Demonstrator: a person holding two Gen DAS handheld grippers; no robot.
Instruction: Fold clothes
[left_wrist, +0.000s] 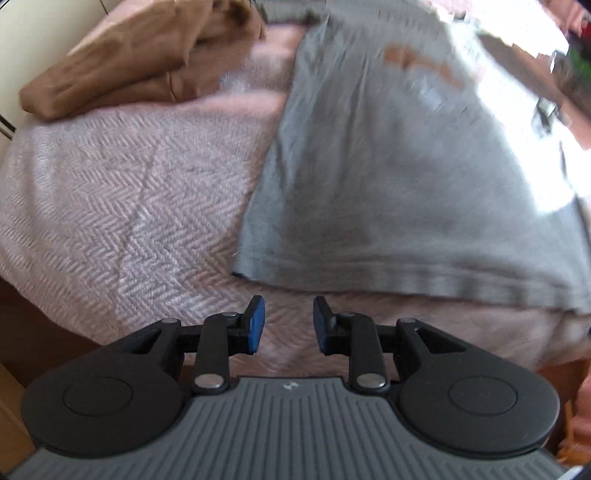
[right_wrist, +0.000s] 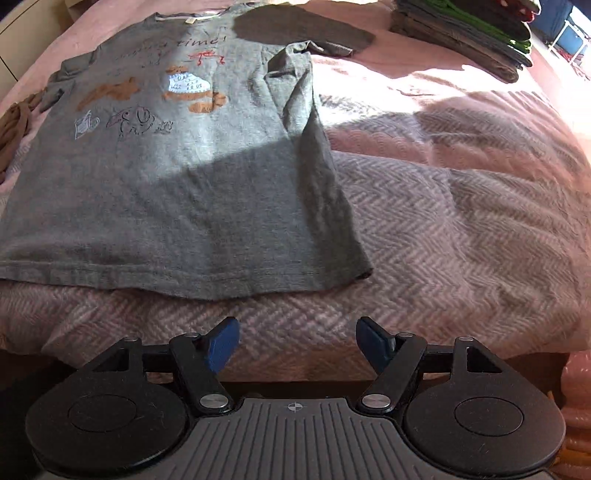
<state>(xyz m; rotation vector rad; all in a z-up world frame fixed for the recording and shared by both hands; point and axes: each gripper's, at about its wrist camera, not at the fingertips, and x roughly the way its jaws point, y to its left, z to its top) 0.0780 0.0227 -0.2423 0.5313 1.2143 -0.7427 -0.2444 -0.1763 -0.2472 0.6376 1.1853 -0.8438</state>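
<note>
Grey T-shirt lies flat, print up, across the frame's left on the pink bed, one sleeve folded in, remaining folds undone, while left tool and right tool hover open, empty.

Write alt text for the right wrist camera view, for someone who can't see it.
A grey printed T-shirt lies flat, print up, on a pink herringbone bedspread, one sleeve folded in. The open, empty right gripper hovers near its hem; folded clothes are stacked at the far right.
</note>
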